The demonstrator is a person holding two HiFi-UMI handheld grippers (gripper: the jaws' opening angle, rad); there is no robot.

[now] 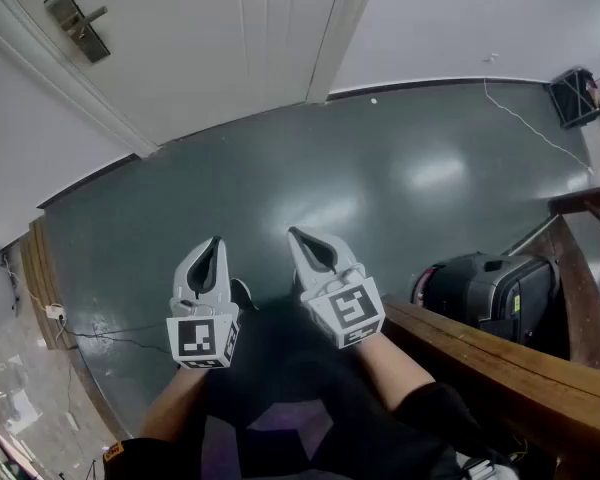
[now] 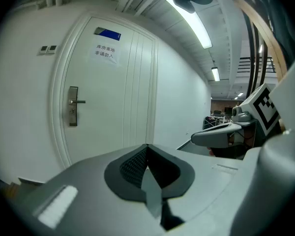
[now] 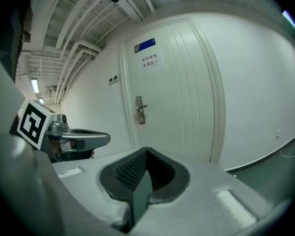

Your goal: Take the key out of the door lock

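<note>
Approach: left gripper [image 1: 217, 241] and right gripper [image 1: 294, 233] jaws clenched, empty, well apart from door lock [image 1: 77, 25]; walk closer, open one, face lock squarely; key too small to see.

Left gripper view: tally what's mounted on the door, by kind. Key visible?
Handle: 1
Blue sign: 1
Paper notice: 1
Total: 3
Key: too small to tell.

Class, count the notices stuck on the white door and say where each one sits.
2. A blue label near the top of the door, and a white printed sheet just below it. None seems hidden.
</note>
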